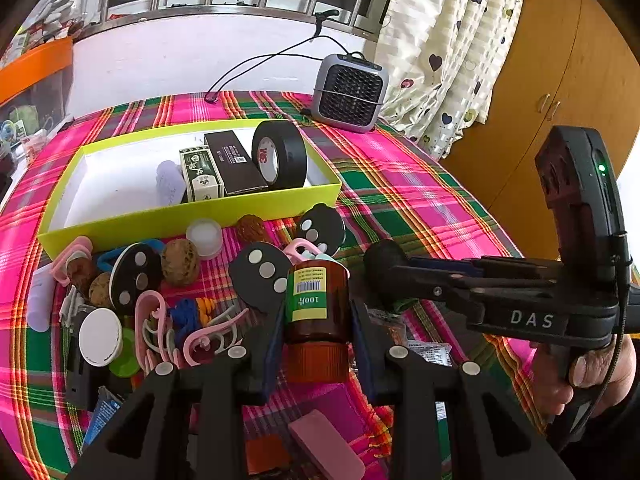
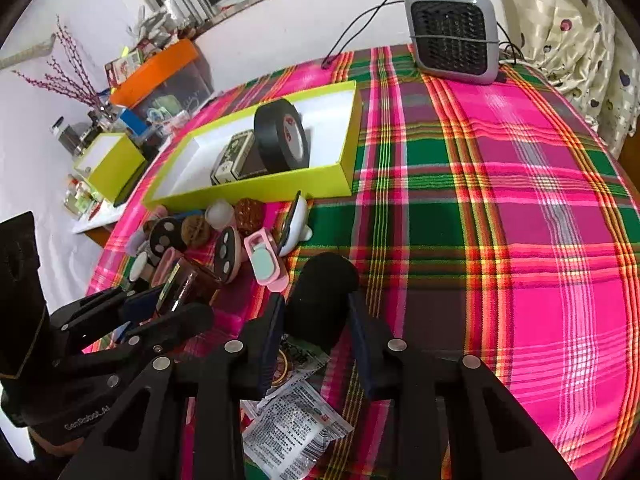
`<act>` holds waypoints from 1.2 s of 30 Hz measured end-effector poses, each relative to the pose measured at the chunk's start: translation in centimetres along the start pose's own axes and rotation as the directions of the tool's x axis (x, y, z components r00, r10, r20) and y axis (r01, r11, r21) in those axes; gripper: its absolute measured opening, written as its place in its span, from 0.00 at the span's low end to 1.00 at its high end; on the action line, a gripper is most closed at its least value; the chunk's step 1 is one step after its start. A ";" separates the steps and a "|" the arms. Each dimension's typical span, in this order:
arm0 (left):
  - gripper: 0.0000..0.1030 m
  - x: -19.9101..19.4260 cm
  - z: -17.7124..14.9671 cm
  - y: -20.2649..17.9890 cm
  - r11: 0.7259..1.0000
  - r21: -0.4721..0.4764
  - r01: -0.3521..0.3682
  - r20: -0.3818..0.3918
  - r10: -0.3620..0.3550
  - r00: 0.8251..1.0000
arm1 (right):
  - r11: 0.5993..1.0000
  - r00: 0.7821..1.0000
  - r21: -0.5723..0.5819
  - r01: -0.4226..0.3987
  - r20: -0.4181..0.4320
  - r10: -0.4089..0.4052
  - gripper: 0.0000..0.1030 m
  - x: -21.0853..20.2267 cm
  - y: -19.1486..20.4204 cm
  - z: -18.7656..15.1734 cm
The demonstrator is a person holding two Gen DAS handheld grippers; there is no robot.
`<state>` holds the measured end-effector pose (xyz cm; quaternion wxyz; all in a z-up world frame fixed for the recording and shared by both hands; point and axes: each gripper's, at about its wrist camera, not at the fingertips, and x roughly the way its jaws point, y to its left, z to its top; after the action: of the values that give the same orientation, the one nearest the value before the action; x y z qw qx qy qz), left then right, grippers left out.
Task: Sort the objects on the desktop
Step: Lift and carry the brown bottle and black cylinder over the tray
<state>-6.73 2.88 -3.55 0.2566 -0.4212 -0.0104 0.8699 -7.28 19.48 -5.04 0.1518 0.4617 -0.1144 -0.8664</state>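
I am holding the brown bottle (image 1: 318,320) in my left gripper (image 1: 316,344), pads pressing on both its sides, orange cap toward me, just above the plaid cloth (image 2: 500,240). My right gripper (image 2: 318,340) is sitting around a black fuzzy object (image 2: 322,296), jaws half wide; I cannot tell if the pads are really pressing it. In front of the bottle, a pile of small things is lying: walnuts (image 1: 180,262), pink clips (image 1: 154,320), black discs w/ white dots (image 1: 262,276). Behind the pile the yellow-green tray (image 1: 192,216) is keeping black tape (image 1: 280,154) & two small boxes. A grey heater (image 2: 452,30) is standing at the far edge.
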 end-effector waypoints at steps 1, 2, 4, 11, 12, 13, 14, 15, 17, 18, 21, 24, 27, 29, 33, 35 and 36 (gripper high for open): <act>0.31 -0.1 0.0 0.0 1.000 -0.001 0.000 0.003 0.000 1.000 | 1.000 1.000 0.000 -0.002 0.007 0.002 0.32 -0.2 0.0 0.1; 0.31 -0.2 0.0 0.0 1.000 -0.001 -0.001 0.005 0.001 1.000 | 1.000 1.000 -0.001 -0.004 0.015 0.004 0.32 -0.4 0.0 0.2; 0.31 -0.4 0.1 0.0 1.000 -0.002 -0.002 0.011 0.003 1.000 | 1.000 1.000 -0.006 -0.006 0.031 0.006 0.32 -0.8 0.1 0.4; 0.31 -1.1 0.9 0.2 1.000 -0.008 -0.013 0.037 0.013 0.999 | 0.999 0.998 -0.030 -0.013 0.069 0.015 0.32 -1.5 0.5 1.4; 0.31 -1.2 1.0 0.3 1.000 -0.011 -0.015 0.041 0.015 0.999 | 0.999 0.997 -0.033 -0.014 0.073 0.016 0.32 -1.6 0.6 1.6; 0.31 -1.4 1.3 0.5 1.000 -0.015 -0.017 0.046 0.018 0.999 | 0.999 0.997 -0.035 -0.015 0.076 0.018 0.32 -1.6 0.6 1.7; 0.31 -1.5 1.5 0.6 1.000 -0.017 -0.020 0.051 0.020 0.999 | 0.999 0.997 -0.036 -0.016 0.080 0.019 0.32 -1.7 0.7 1.8; 0.31 -1.6 1.7 0.7 1.000 -0.019 -0.021 0.056 0.022 0.998 | 0.999 0.996 -0.038 -0.017 0.083 0.020 0.32 -1.8 0.7 2.0; 0.31 -1.8 2.0 0.9 0.999 -0.024 -0.022 0.065 0.024 0.998 | 0.999 0.996 -0.042 -0.018 0.090 0.022 0.32 -1.9 0.8 2.2; 0.31 -1.9 2.2 1.1 0.999 -0.028 -0.023 0.070 0.024 0.997 | 0.999 0.995 -0.045 -0.018 0.094 0.022 0.32 -2.0 0.9 2.3; 0.31 -2.2 2.8 1.4 0.999 -0.034 -0.027 0.083 0.030 0.996 | 0.999 0.994 -0.049 -0.018 0.106 0.023 0.32 -2.2 1.0 2.8; 0.31 -2.4 3.4 1.8 0.999 -0.040 -0.033 0.095 0.037 0.995 | 0.998 0.993 -0.055 -0.016 0.119 0.022 0.32 -2.4 1.0 3.4; 0.31 -2.5 4.0 2.3 0.998 -0.049 -0.039 0.106 0.044 0.993 | 0.998 0.991 -0.064 -0.013 0.132 0.022 0.32 -2.5 1.2 4.1; 0.31 -2.5 4.4 2.6 0.997 -0.056 -0.043 0.111 0.049 0.993 | 0.997 0.990 -0.070 -0.014 0.137 0.023 0.32 -2.4 1.3 4.6; 0.31 -2.5 5.1 3.3 0.996 -0.072 -0.053 0.124 0.061 0.990 | 0.997 0.990 -0.077 -0.011 0.141 0.022 0.32 -1.8 1.4 5.4; 0.31 -2.5 5.5 3.8 0.995 -0.082 -0.056 0.131 0.067 0.989 | 0.997 0.990 -0.080 -0.010 0.141 0.022 0.32 -1.5 1.4 5.8; 0.31 -2.5 5.7 4.0 0.995 -0.087 -0.057 0.134 0.069 0.989 | 0.997 0.990 -0.081 -0.010 0.140 0.022 0.32 -1.3 1.4 6.0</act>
<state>-11.44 -0.58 1.02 0.2100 -0.3708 -0.0509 0.9032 -11.35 18.98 -0.28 0.1686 0.3921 -0.0936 -0.8995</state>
